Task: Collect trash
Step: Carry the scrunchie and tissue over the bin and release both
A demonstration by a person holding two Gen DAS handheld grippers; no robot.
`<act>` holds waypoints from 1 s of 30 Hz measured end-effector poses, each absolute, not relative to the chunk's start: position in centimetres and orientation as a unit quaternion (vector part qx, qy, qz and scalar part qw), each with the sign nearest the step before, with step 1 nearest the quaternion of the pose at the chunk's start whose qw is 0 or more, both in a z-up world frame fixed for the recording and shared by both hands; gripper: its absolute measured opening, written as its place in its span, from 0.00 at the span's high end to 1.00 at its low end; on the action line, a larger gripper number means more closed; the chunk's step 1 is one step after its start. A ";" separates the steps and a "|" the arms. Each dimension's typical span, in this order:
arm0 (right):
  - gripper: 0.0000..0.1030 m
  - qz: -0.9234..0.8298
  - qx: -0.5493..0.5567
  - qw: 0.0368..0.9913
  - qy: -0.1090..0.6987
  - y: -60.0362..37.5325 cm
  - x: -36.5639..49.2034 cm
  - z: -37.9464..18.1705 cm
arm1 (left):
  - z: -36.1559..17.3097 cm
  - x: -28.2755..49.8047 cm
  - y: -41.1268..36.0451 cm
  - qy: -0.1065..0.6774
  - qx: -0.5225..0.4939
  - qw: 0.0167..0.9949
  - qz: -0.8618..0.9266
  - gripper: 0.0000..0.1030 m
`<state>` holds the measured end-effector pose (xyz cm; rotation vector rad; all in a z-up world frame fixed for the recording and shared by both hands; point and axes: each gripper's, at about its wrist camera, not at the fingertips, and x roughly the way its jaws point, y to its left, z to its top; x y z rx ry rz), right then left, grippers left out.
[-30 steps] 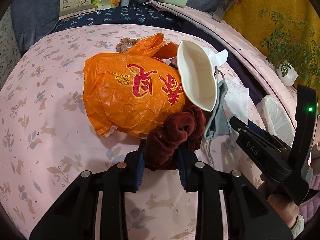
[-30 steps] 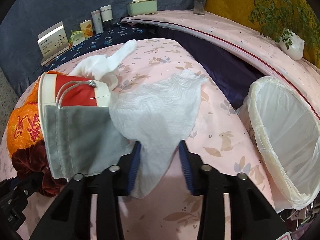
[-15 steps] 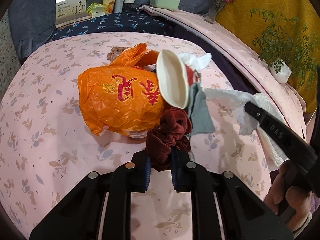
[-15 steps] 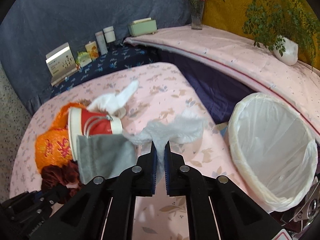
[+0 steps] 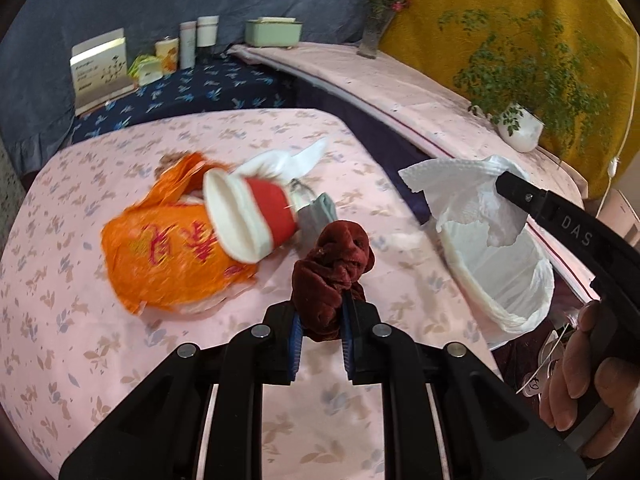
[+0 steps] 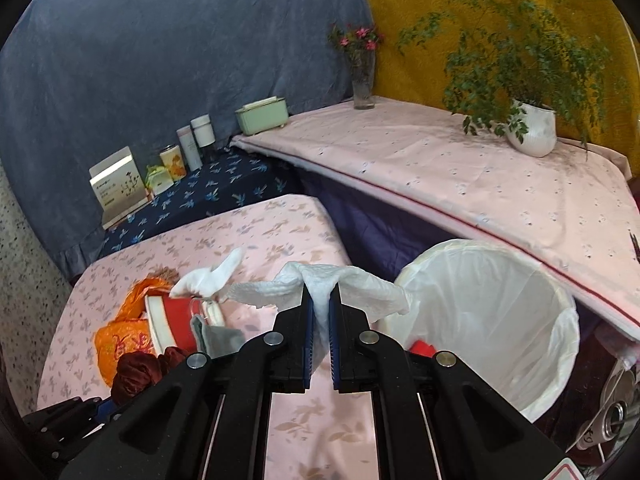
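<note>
Your right gripper [image 6: 320,316] fingers pinch a soft, light paper towel [image 6: 320,280] just beside the trash bin [image 6: 520,368]. Your left gripper [image 5: 320,320] fingers squeeze a squashy dark red velvet scrunchie [image 5: 332,260] above the counter [image 5: 80,340], near that bin.

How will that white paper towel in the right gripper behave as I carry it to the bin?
Probably floppy: the paper towel droops on both sides of the right gripper, holding no shape. Likely very light, so it may flutter and fall slowly rather than drop straight into the lined bin. Its ragged edge suggests it tears easily if snagged.
</note>
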<state>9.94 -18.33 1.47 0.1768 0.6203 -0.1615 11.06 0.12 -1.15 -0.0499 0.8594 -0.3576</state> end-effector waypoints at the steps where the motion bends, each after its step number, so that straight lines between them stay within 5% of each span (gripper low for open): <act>1: 0.94 -0.083 0.088 0.946 0.302 -18.9 9.7 1.7 | -0.9 11.1 -0.5 0.412 -0.020 0.894 -0.177 0.85; 30: 0.89 -0.190 0.145 0.923 0.303 -33.3 6.3 0.0 | 0.2 12.2 -17.3 0.412 0.031 0.857 -0.308 0.83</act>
